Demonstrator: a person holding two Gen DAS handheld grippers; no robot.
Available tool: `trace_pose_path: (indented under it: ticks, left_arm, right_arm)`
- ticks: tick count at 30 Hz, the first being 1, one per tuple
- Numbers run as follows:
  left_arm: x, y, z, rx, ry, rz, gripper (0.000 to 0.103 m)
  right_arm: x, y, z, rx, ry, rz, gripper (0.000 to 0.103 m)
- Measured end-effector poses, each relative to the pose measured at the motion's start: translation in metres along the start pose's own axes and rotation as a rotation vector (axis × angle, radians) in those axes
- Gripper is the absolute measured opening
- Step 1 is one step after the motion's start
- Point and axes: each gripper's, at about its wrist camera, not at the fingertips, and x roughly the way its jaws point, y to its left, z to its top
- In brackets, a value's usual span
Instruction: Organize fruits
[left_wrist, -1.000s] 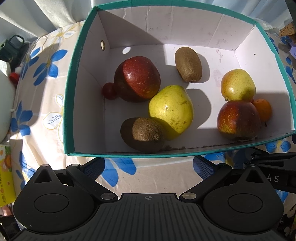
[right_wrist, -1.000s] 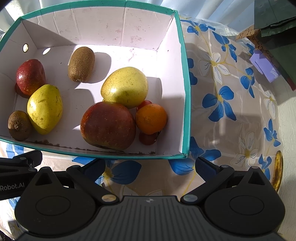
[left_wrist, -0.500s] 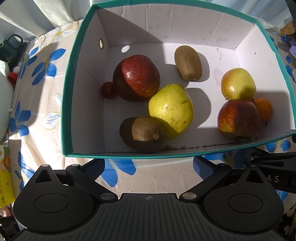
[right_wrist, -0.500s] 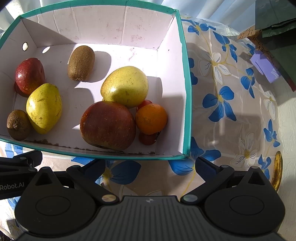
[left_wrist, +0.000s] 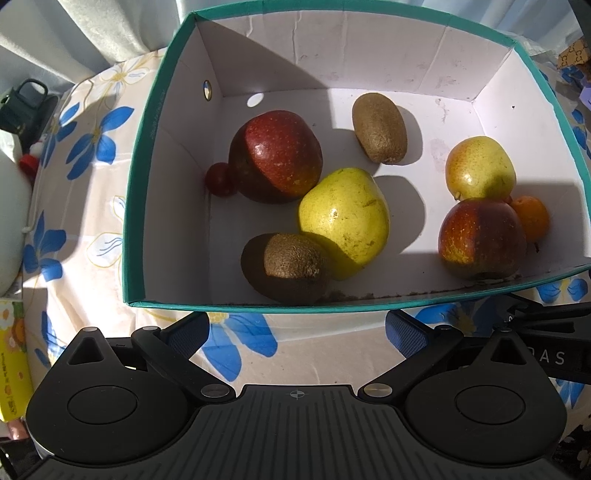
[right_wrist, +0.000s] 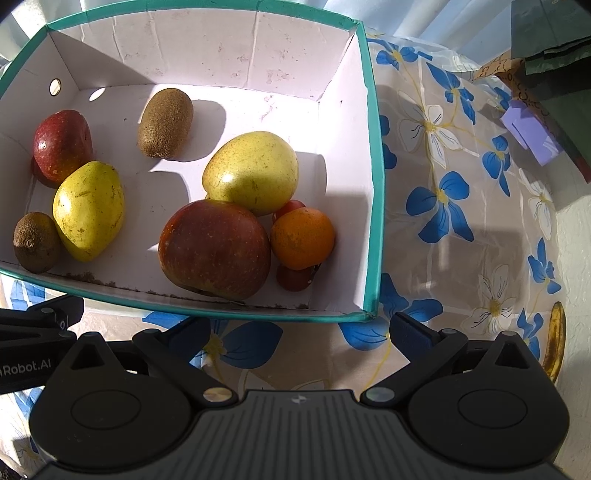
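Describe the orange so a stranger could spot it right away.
Find the teal-rimmed white box on the flowered cloth. The orange sits in its near right corner, beside the big red apple. It is the only plain orange, round fruit among them.

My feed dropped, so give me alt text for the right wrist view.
A teal-edged box holds two apples, two pears, two kiwis, an orange and small red fruits. The open right tool sits before it over a flowered cloth.
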Motion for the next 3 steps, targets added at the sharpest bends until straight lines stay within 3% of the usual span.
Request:
trace_pose_path:
  ticks: [3]
  left_arm:
    - [0.0029,0.0007,0.0022,-0.006,0.008,-0.004,0.103]
  right_arm:
    - [0.0001,0.0002,0.0,0.0,0.0,0.0,0.103]
